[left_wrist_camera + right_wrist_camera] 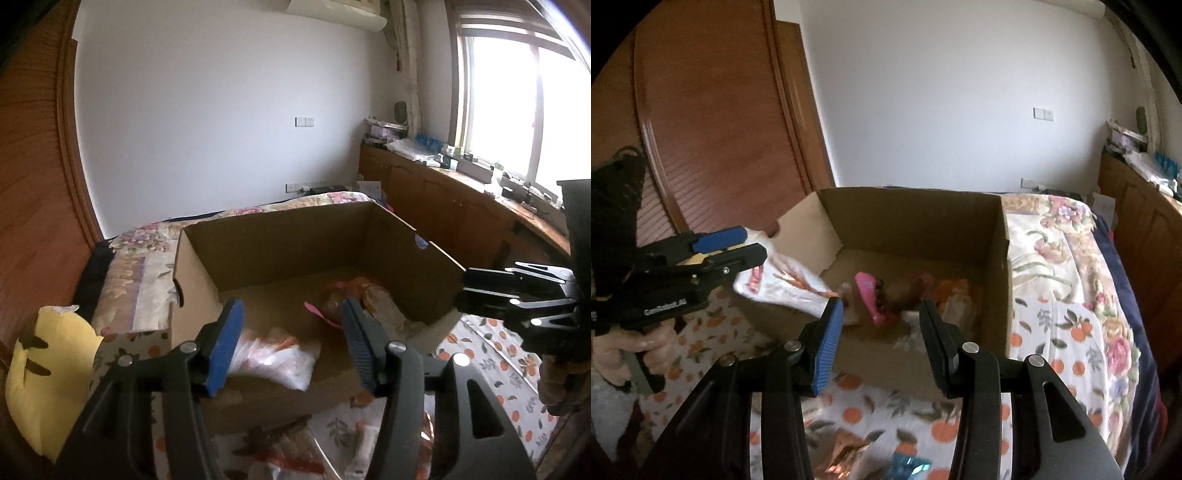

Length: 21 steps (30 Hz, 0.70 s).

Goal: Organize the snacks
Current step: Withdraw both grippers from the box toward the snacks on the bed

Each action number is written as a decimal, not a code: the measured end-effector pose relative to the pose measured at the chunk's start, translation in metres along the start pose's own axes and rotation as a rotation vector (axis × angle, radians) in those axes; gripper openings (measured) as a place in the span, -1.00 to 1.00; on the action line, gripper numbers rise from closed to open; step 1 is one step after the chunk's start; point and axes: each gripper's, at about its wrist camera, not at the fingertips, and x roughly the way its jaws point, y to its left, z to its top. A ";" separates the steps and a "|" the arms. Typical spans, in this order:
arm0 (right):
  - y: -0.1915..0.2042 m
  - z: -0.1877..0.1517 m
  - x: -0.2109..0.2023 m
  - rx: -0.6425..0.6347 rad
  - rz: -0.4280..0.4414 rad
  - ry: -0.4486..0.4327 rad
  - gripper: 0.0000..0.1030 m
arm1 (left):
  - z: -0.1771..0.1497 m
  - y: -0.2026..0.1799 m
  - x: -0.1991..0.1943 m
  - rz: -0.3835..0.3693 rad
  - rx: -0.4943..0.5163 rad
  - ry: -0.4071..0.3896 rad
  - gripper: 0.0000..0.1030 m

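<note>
While poised over the near corner of the cardboard box [908, 192], white snack bag [783, 288] beside the wide-spread fingers of the left gripper [291, 310]; contact unclear. Right gripper [882, 308] wide, empty. Likely hazard: snagging the rim, sliding onto the bed [1071, 295].

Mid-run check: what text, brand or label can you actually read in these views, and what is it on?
"GenRobot.AI": white lettering on the body of the left gripper, right wrist view; faint, so this is only a likely reading.
White snack bag: red print is blurred and unreadable.
Pink packet in the cardboard box: lettering too blurred to read.
Nothing else is legible.
</note>
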 end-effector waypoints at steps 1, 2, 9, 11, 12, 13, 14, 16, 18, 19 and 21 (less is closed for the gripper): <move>0.001 -0.003 -0.005 0.005 0.004 -0.002 -0.15 | -0.001 0.000 -0.006 -0.006 -0.004 -0.003 0.09; 0.003 -0.006 -0.013 0.006 0.002 -0.004 -0.15 | -0.002 -0.001 -0.010 -0.003 -0.004 -0.005 0.10; 0.012 -0.028 -0.041 0.030 -0.005 -0.007 -0.10 | -0.006 -0.004 -0.041 0.006 -0.011 -0.026 0.26; 0.015 -0.036 -0.048 0.032 -0.011 -0.012 0.00 | -0.013 -0.004 -0.049 0.000 -0.011 -0.027 0.32; 0.017 -0.041 -0.051 0.034 -0.014 -0.015 0.11 | -0.017 -0.004 -0.052 0.001 -0.012 -0.025 0.33; 0.018 -0.046 -0.054 0.036 -0.013 -0.016 0.21 | -0.021 -0.005 -0.054 0.003 -0.010 -0.025 0.33; 0.020 -0.052 -0.056 0.038 -0.012 -0.016 0.24 | -0.026 -0.006 -0.057 0.003 -0.007 -0.025 0.34; 0.022 -0.061 -0.058 0.041 -0.019 -0.012 0.38 | -0.037 -0.007 -0.061 -0.003 -0.007 -0.022 0.34; 0.025 -0.074 -0.060 0.043 -0.023 -0.005 0.38 | -0.052 -0.006 -0.062 -0.015 -0.022 -0.005 0.34; 0.027 -0.080 -0.060 0.044 -0.024 -0.001 0.39 | -0.058 -0.005 -0.062 -0.019 -0.027 0.002 0.34; 0.030 -0.093 -0.059 0.044 -0.022 0.011 0.39 | -0.072 -0.005 -0.060 -0.023 -0.035 0.025 0.34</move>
